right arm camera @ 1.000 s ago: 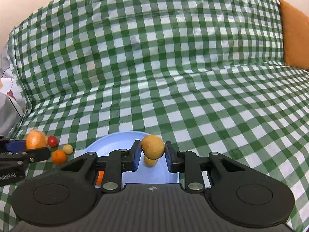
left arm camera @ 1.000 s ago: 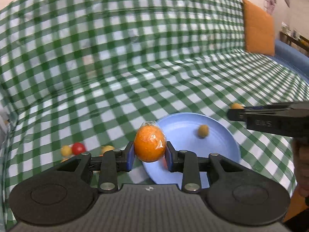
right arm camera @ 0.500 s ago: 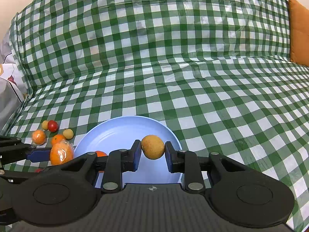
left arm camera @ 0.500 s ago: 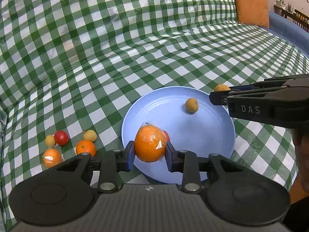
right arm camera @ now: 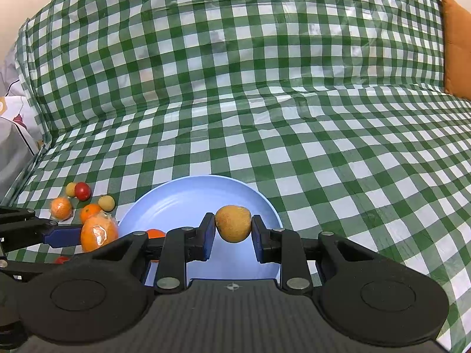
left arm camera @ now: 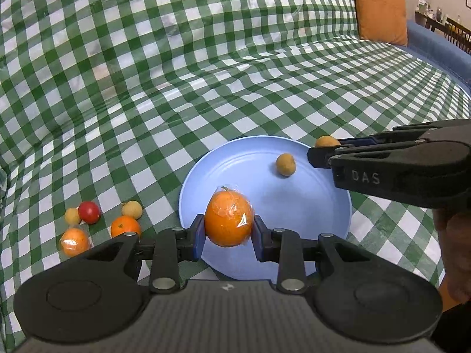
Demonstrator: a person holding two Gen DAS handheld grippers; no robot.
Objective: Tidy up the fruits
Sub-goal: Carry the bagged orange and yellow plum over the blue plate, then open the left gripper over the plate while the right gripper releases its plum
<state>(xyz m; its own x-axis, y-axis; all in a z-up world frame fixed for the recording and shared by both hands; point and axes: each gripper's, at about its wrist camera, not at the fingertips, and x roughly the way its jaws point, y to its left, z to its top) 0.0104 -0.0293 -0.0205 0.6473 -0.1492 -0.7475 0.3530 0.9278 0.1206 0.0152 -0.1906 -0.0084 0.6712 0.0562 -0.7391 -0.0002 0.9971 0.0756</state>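
Both fruits are in hand and poised over the blue plate [left arm camera: 203, 176], so the step appears to be delivery: carrying each piece to the plate for release. The left gripper [left arm camera: 228, 234] is clamped on a plastic-wrapped orange [left arm camera: 229, 219], held above the plate's near rim. The right gripper [right arm camera: 232, 235] is closed on a small tan fruit [right arm camera: 233, 223], held above the plate's near right side; its pads sit fairly close together around it. 1 tan fruit [left arm camera: 285, 163] already lies on the plate. On the checked cloth [left arm camera: 235, 73] to the plate's left, 5 loose fruits [left arm camera: 100, 220] wait in a cluster. The next move likely calls for lowering each gripper close to the plate before opening, since round fruit dropped from height could roll off.
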